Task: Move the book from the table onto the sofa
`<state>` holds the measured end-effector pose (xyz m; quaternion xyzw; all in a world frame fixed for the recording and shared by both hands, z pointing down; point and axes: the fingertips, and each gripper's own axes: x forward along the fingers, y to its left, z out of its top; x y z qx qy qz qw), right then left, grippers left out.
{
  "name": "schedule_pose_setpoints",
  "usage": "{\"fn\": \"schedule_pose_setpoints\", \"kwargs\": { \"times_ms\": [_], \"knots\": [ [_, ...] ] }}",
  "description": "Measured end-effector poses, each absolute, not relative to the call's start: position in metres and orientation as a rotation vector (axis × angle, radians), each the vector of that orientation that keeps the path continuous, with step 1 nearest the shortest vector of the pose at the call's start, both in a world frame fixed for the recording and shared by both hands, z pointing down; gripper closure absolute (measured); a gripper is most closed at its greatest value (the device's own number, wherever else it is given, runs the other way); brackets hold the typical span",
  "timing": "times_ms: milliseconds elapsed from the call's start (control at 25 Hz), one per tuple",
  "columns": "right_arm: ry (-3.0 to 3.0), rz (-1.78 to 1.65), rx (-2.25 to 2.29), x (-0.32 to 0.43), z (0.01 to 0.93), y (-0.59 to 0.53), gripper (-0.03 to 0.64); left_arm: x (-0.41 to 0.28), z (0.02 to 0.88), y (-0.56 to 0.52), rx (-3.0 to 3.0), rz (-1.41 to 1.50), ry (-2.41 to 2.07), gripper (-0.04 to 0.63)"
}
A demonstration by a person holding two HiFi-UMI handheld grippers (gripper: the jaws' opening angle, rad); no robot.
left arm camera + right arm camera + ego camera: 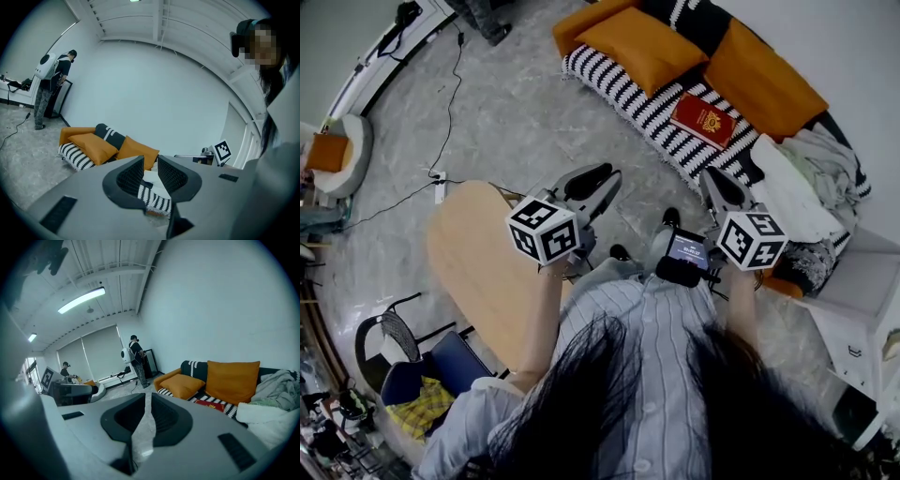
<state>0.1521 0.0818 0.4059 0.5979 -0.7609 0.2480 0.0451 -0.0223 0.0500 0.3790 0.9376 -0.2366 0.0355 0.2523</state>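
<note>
Red and flat, the book (703, 120) lies on the sofa (619, 89), on its striped seat beside orange cushions (642, 42). Nearer us, the left gripper (150, 161) has its jaws apart and empty. The right gripper (146, 397) shows only a thin, empty gap. The wooden surface (478, 262) sits left.

At one o'clock the red book (703, 120) shows a smooth cover against the sofa (619, 86) of woven striped cloth with matt orange fabric cushions (642, 47), while the table (473, 258) at nine o'clock looks like smooth pale wood.
</note>
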Motion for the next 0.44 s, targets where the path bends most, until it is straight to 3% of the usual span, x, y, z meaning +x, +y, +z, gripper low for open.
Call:
{"fn": "schedule_pose_setpoints", "kwargs": {
  "times_ms": [440],
  "knots": [
    [-2.296, 0.741, 1.875, 0.174, 0.405, 0.072, 0.565, -0.017, 0.379, 0.042, 2.559, 0.091, -0.647, 0.493]
  ]
}}
